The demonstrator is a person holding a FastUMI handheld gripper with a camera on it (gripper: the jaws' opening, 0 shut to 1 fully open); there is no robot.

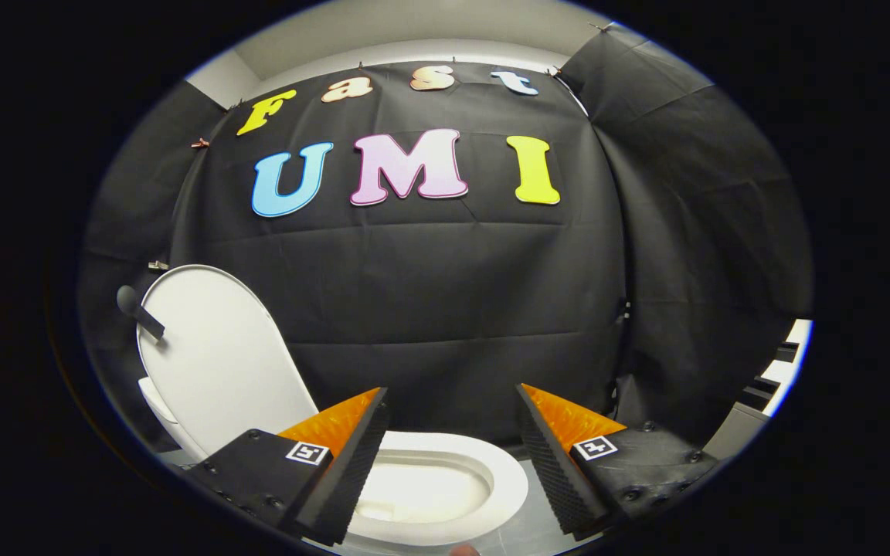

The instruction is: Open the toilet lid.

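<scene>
The fingers (453, 455) sit nearest, spread wide apart and grasping nothing, with open air between them. Just below and between them lies the white toilet bowl (433, 486), its seat rim showing under the left finger and across the gap. The toilet lid (217, 359) stands raised and tilted back, up and to the left of the left finger, clear of both fingers. A dark handle (138, 310) sticks out near the lid's upper left edge.

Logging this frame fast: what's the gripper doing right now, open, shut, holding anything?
Gripper: open, fingers spread apart and holding nothing, above the toilet bowl; the toilet lid stands raised beside them.
</scene>
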